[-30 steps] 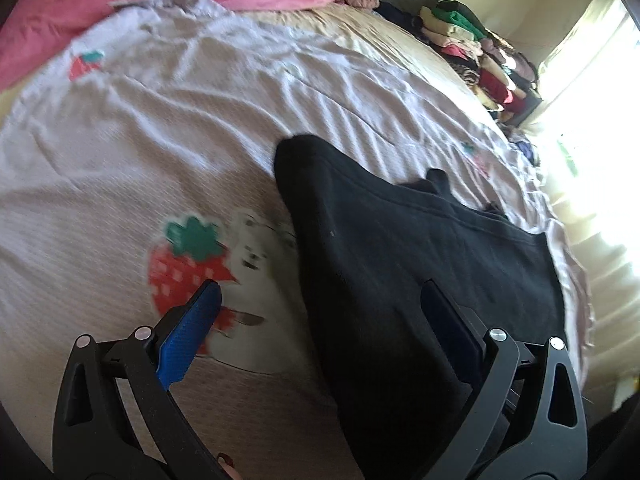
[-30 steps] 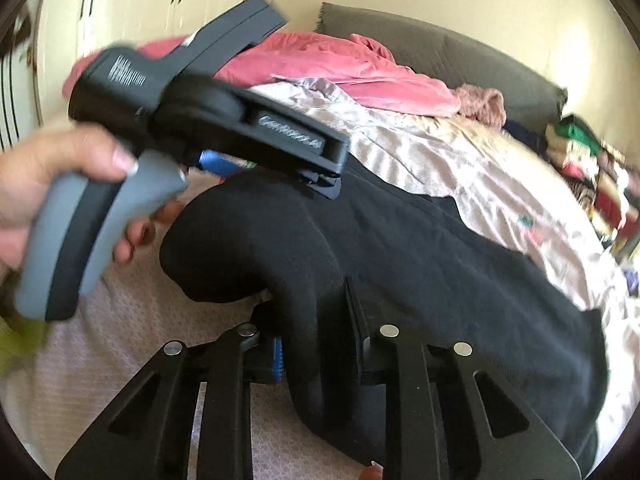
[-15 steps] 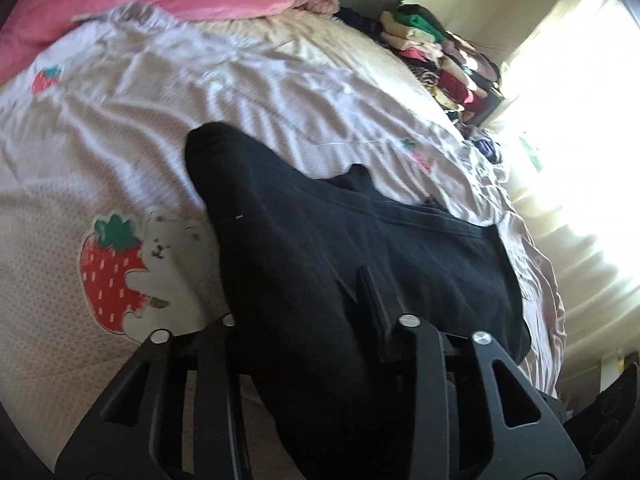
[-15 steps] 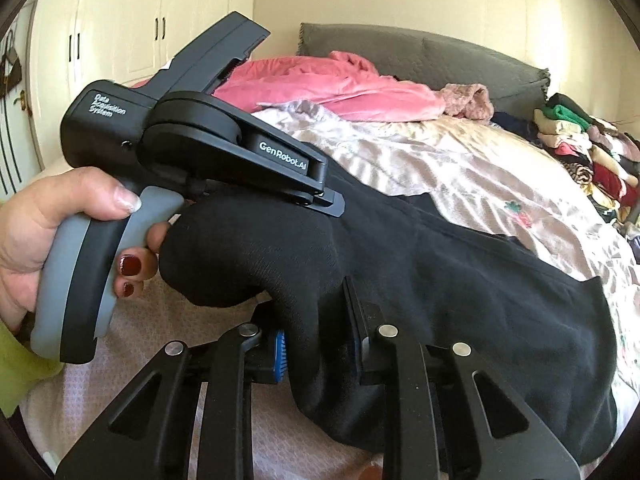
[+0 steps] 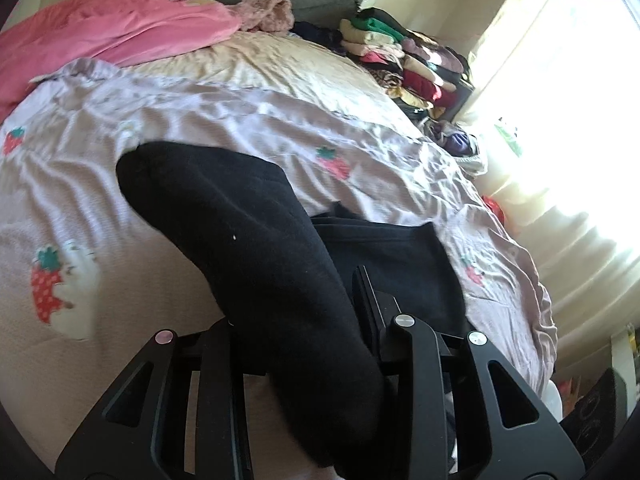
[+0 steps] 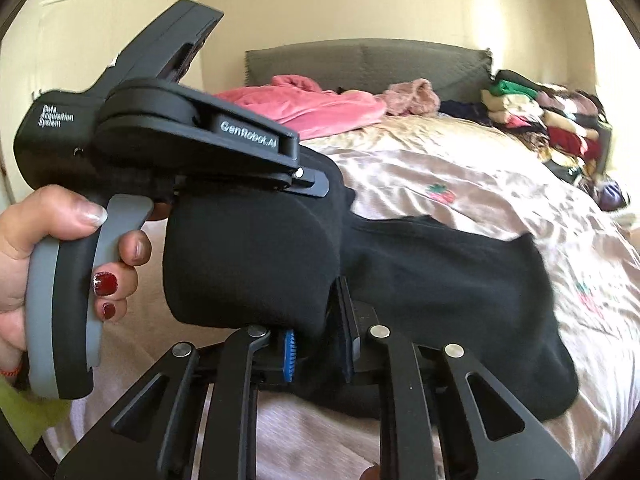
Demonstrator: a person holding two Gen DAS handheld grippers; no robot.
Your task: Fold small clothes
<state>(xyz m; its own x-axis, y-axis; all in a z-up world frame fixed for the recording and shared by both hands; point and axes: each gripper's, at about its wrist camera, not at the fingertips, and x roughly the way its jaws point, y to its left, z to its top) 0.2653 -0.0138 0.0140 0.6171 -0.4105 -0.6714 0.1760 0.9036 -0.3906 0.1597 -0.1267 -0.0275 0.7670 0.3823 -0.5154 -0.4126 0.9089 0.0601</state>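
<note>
The black garment (image 5: 248,236) is lifted off the bed (image 5: 248,120), one end draped over the left tongs (image 5: 304,320), which pinch it so that the cloth hides their pads. The right tongs (image 6: 316,344) are closing on another fold; only a sliver of blue pad (image 6: 289,354) shows. The garment's far end trails blurred on the strawberry-print cover (image 6: 480,184).

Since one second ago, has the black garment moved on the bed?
Yes. The black garment has been lifted off the bedspread at its near end and carried toward the headboard; both tongs pinch it.
</note>
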